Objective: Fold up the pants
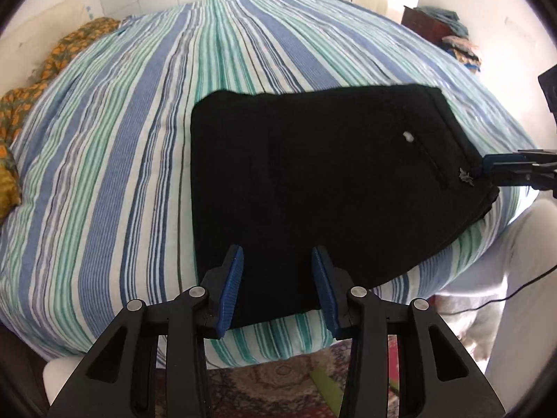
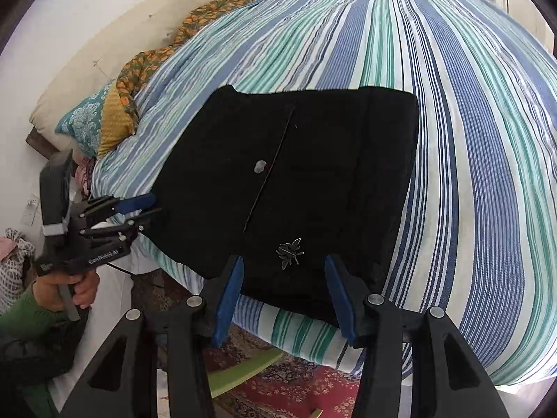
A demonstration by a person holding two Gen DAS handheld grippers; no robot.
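Observation:
The black pants (image 1: pixel 323 181) lie folded into a flat rectangle on the striped bed, near its front edge. They also show in the right wrist view (image 2: pixel 313 181), with a pocket seam and a small silver emblem (image 2: pixel 290 249). My left gripper (image 1: pixel 277 256) is open and empty, its blue pads either side of the near edge of the pants. My right gripper (image 2: pixel 282 267) is open and empty over the waistband corner by the emblem. The right gripper shows at the right edge of the left wrist view (image 1: pixel 487 169), and the left gripper at the left of the right wrist view (image 2: pixel 151 205).
The blue, green and white striped bedspread (image 1: pixel 146 146) covers the bed. Orange-patterned pillows (image 1: pixel 21 104) and a teal pillow (image 2: pixel 83 122) lie at the headboard side. A patterned rug (image 2: pixel 296 383) is on the floor below. Clothes are piled on a dark chest (image 1: pixel 442 31) at the far right.

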